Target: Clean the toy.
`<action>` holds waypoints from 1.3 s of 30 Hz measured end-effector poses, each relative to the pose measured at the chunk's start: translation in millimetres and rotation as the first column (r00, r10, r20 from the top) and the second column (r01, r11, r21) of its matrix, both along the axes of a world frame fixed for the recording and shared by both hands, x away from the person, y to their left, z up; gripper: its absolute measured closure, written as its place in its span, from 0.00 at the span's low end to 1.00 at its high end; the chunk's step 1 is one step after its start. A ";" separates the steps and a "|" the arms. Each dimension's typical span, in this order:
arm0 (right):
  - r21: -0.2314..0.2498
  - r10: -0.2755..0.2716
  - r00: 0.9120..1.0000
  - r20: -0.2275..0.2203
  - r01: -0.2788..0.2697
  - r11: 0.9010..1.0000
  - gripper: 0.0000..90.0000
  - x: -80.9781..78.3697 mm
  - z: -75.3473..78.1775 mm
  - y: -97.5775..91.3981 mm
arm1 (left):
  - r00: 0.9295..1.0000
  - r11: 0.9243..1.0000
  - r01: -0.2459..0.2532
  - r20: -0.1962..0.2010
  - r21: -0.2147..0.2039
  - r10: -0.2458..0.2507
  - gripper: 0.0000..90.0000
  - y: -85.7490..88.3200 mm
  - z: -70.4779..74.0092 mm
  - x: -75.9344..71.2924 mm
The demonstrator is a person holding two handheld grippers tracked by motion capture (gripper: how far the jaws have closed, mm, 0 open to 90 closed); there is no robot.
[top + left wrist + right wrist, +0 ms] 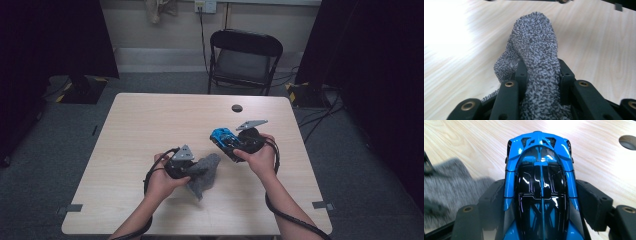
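A grey knitted sock [207, 171] hangs from my left gripper [196, 170] just above the wooden table [145, 125], near its front middle. In the left gripper view the jaws are shut on the sock [535, 47], which stands up between them and folds over at its tip. My right gripper [226, 143] is to the right of the sock and holds a glossy blue and black toy car [223, 137]. In the right gripper view the car [540, 180] sits nose forward, with the pads pressed on both its sides. The blurred sock [451, 185] lies at that view's left.
A round cable hole [237, 108] is in the tabletop toward the far edge, also seen as a hole [627, 142] in the right gripper view. A black folding chair [245, 57] stands beyond the table. Dark curtains flank both sides.
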State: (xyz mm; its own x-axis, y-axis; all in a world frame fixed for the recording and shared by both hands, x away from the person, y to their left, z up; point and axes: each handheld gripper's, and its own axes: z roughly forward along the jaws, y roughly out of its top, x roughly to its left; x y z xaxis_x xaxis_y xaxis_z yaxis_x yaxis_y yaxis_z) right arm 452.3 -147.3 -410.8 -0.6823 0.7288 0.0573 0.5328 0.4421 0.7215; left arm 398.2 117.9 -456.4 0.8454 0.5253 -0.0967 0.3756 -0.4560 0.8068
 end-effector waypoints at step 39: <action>-0.031 -0.110 0.994 -0.024 0.109 0.994 0.31 0.3 -29.5 -69.0 | 0.977 0.977 -0.211 0.007 -0.022 0.211 0.77 78.5 1.6 25.2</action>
State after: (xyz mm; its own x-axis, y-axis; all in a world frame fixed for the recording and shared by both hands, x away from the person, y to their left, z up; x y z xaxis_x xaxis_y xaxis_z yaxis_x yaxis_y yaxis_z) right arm 452.6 -216.3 -440.3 -0.5969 0.8007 0.0504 0.5971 0.4014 0.6945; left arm 423.4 196.4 -454.8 0.7164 0.6901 -0.1023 0.4540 -0.3500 0.8194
